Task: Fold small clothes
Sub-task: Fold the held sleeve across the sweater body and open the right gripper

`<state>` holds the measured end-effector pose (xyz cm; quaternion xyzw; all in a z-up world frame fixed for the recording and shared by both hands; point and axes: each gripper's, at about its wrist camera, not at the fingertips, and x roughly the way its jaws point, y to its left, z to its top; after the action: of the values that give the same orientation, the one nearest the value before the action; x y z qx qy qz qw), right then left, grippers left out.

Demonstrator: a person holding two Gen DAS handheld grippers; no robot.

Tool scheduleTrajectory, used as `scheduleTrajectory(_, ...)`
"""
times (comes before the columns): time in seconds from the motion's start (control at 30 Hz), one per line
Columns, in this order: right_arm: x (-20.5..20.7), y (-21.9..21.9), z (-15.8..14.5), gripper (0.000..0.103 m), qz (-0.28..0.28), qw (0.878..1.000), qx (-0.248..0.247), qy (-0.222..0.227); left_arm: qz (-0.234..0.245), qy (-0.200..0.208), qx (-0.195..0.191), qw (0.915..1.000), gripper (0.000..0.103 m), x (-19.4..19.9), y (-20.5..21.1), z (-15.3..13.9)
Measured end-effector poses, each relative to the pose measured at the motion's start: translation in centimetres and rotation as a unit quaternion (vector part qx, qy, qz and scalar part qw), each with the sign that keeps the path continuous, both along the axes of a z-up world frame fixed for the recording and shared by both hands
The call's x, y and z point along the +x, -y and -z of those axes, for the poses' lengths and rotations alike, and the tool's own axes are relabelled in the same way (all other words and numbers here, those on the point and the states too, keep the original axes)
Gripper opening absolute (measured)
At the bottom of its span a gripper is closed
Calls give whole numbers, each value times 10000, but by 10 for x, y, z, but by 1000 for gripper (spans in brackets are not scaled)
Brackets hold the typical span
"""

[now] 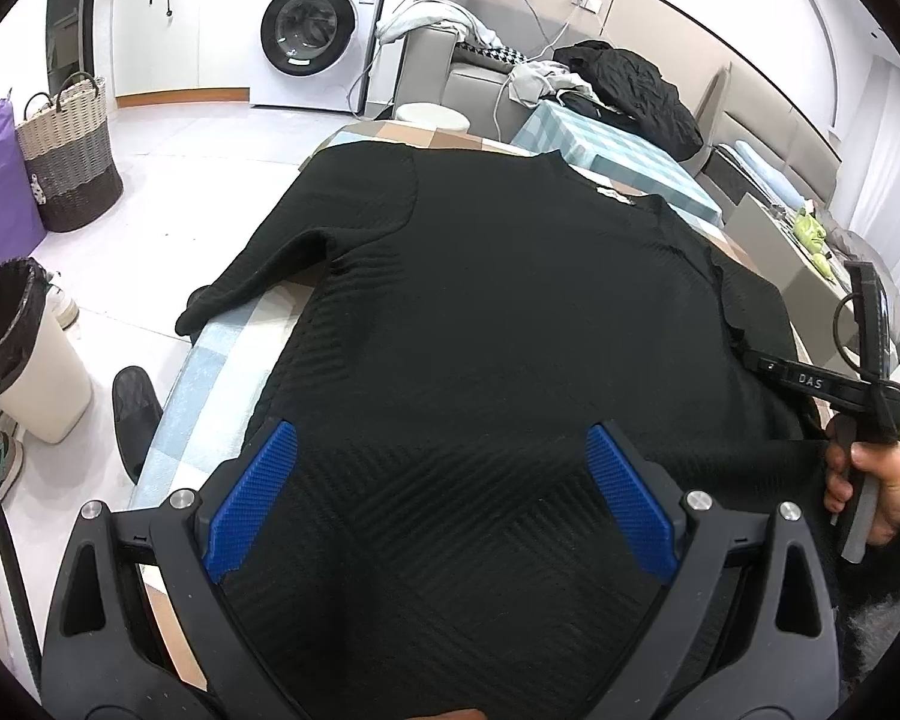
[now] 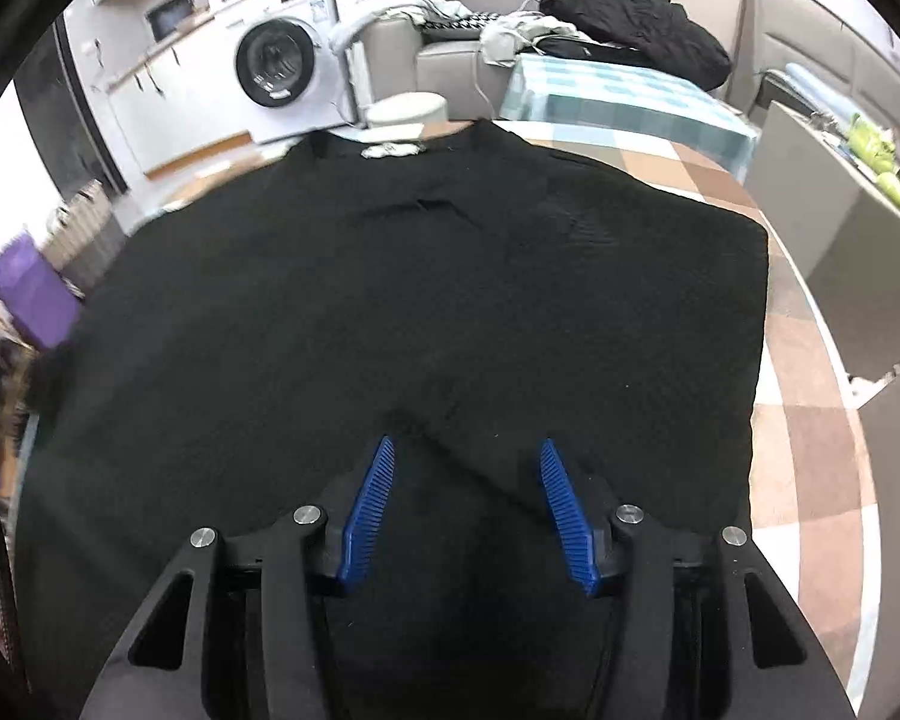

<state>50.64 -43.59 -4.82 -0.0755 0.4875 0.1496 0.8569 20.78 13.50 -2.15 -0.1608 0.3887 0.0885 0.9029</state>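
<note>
The black ribbed knit sweater (image 1: pixel 498 312) hides most of the checked tablecloth (image 1: pixel 222 396) and runs off the lower frame edge. Its far-side sleeve vanishes behind the body. The right wrist view smears the woven laundry basket (image 2: pixel 84 222) and purple bag (image 2: pixel 33 294).

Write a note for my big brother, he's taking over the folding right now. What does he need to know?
Left tool: open, hovering over the lower part of the black sweater, holding nothing.
Right tool: open, nothing between its pads, over a sleeve folded across the sweater's body.
Sweater: spread on the checked tablecloth, collar with white label at the far edge.
Done: right sleeve side folded inward, leaving a straight right edge.
Left to do: the other sleeve hangs off the table's left edge; fold it in, then fold the body.
</note>
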Motion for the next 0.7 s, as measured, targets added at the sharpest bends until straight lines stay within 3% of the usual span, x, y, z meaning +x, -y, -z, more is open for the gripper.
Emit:
scheduleTrajectory(0.03, 1, 0, 2, 49, 15, 10000, -6, 15, -15, -6, -15, 10000, 97, 0, -1, 0)
scheduleTrajectory(0.13, 1, 2, 4, 15, 59, 10000, 36, 57, -49, 2, -50, 10000, 97, 0, -5, 1)
scheduleTrajectory(0.17, 0, 3, 2, 9, -15, 9999, 147, 50, -49, -1, -50, 10000, 97, 1, -5, 1)
scheduleTrajectory(0.5, -29, -4, -12, 7, -453, 9986, 234, 102, 49, -39, -22, 10000, 97, 8, -1, 4)
scheduleTrajectory(0.63, -27, -2, 1, 24, -422, 9986, 191, -245, -56, -111, -79, 9999, 97, 14, -6, 7)
scheduleTrajectory(0.7, -29, 5, -2, 31, -319, 9983, 400, -268, -258, -89, -196, 9994, 97, 16, -15, 7)
